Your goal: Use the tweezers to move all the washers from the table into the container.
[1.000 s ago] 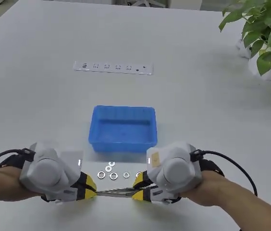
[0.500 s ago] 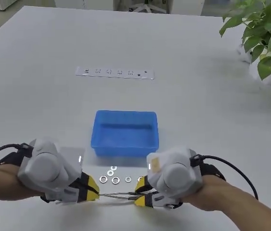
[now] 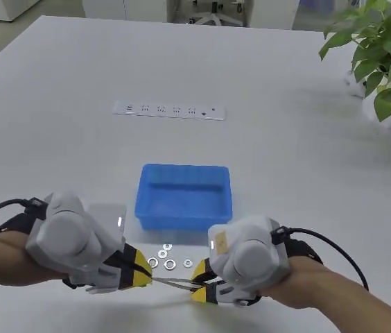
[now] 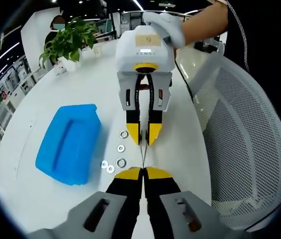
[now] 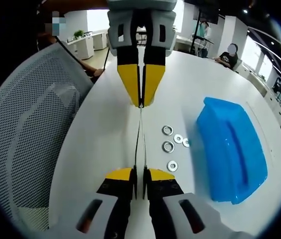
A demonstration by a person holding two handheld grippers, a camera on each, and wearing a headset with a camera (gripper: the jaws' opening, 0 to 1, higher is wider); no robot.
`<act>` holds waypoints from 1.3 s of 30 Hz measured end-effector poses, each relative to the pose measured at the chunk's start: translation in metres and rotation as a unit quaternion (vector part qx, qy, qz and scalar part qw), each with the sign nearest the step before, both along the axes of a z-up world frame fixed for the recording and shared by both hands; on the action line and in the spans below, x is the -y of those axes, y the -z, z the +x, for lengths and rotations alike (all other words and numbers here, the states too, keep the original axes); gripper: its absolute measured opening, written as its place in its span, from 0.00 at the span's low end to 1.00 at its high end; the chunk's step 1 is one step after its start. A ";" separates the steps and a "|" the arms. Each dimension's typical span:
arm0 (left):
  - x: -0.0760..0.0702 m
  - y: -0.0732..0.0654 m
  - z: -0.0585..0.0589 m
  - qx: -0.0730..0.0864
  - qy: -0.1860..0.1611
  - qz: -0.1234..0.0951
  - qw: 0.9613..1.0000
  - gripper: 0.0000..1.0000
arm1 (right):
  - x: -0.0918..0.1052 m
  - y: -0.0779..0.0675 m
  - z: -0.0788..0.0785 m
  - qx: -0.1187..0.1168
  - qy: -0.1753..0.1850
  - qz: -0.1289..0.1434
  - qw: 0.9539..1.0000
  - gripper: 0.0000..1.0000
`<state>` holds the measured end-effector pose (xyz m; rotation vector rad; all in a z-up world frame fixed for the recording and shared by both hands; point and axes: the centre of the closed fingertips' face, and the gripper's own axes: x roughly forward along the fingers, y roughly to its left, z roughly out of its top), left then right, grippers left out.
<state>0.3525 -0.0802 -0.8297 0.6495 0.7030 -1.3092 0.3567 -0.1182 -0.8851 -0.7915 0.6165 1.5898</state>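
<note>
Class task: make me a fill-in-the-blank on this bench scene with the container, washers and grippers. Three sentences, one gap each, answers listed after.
1. The container is coloured ___.
2. The washers lie on the ___, outside the container.
3. The left gripper and the right gripper are each shut on one end of the ___.
Missing words: blue; table; tweezers.

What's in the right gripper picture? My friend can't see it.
The right gripper and, facing it, the left gripper, both yellow-tipped, pinch opposite ends of thin metal tweezers over a white table. Five silver washers lie beside a blue plastic container.
</note>
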 end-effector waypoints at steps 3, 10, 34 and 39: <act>0.002 -0.006 0.001 0.006 0.001 -0.004 1.000 0.05 | 0.000 -0.003 0.000 0.002 0.000 0.003 1.000 0.12; 0.014 -0.031 0.005 0.023 0.009 -0.025 0.999 0.05 | -0.003 -0.012 0.003 0.007 0.006 0.015 1.000 0.12; 0.045 -0.059 0.009 0.052 0.042 -0.052 0.996 0.05 | -0.017 -0.022 0.004 -0.005 0.031 0.053 0.998 0.12; 0.049 -0.057 0.008 0.053 0.048 -0.052 0.996 0.05 | -0.015 -0.020 0.001 -0.007 0.031 0.048 0.998 0.11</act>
